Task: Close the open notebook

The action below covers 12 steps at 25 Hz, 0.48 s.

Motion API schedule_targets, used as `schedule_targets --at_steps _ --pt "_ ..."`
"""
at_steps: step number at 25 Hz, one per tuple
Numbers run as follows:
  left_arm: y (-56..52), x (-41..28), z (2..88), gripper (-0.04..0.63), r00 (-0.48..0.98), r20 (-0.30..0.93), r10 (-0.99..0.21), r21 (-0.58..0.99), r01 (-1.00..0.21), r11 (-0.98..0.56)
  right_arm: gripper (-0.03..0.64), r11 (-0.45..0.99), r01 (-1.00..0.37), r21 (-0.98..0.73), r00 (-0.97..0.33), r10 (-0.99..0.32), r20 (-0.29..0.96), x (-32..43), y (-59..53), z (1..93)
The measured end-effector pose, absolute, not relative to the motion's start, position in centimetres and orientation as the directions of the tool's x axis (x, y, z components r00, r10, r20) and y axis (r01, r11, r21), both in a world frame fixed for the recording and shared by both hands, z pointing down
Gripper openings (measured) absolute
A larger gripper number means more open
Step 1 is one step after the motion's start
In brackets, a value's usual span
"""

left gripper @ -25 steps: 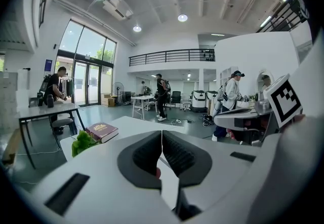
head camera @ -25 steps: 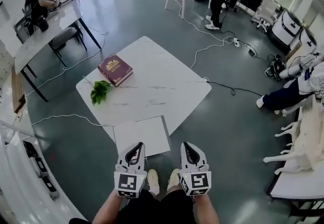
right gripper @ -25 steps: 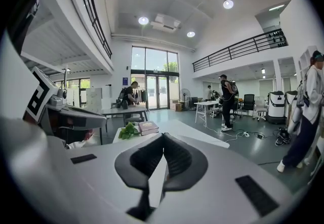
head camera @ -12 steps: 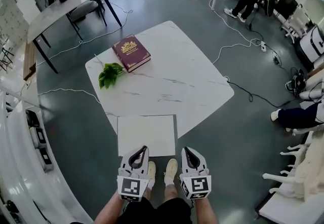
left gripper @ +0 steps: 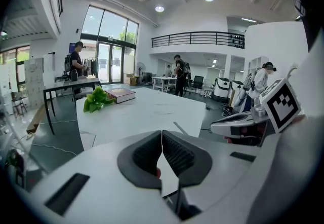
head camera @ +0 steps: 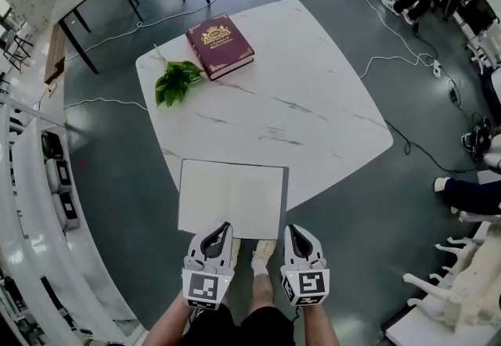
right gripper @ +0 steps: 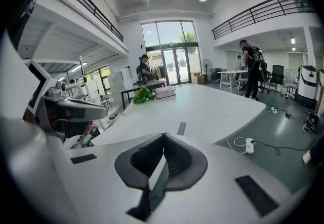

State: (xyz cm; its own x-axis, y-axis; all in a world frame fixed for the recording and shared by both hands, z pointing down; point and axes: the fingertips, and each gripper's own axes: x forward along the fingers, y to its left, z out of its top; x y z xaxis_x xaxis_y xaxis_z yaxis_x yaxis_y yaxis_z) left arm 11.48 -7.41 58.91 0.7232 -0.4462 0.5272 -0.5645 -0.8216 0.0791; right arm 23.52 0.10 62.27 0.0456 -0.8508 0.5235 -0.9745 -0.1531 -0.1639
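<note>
White, grey-veined marble counter (head camera: 313,102) stands on a glossy grey floor (head camera: 368,203) in the head view. The open white-paged notebook (head camera: 231,200) lies flat at its near edge, long axis left to right, just ahead of the left claw (head camera: 223,225) and right claw (head camera: 291,228).

Left gripper view: the left claw is pressed together, holding nothing.

Right gripper view: the right claw is likewise closed and empty.

On the table (head camera: 313,117), the notebook (head camera: 231,200) lies at the near edge, the book (head camera: 219,45) far behind, leaves (head camera: 176,82) beside it.
</note>
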Motion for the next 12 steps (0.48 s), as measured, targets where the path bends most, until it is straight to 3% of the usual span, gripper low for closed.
schedule_targets --at_steps 6,7,8,12 --pt "-7.6 11.2 61.8 0.025 0.699 0.556 -0.449 0.092 -0.589 -0.803 0.017 -0.165 -0.962 -0.218 0.017 -0.833 0.553 23.5 -0.3 65.6" --pt "-7.5 11.1 62.1 0.025 0.696 0.560 -0.449 0.095 -0.592 -0.800 0.058 -0.163 -0.955 -0.248 -0.003 -0.830 0.558 23.4 -0.3 66.0" --pt "-7.5 11.1 62.3 0.025 0.693 0.564 -0.449 0.097 -0.595 -0.798 0.151 -0.160 -0.947 -0.280 -0.027 -0.826 0.563 23.3 -0.4 66.5" --pt "-7.5 10.9 63.0 0.025 0.683 0.574 -0.451 0.107 -0.609 -0.786 0.208 -0.165 -0.919 -0.357 -0.087 -0.801 0.593 23.2 -0.6 68.5"
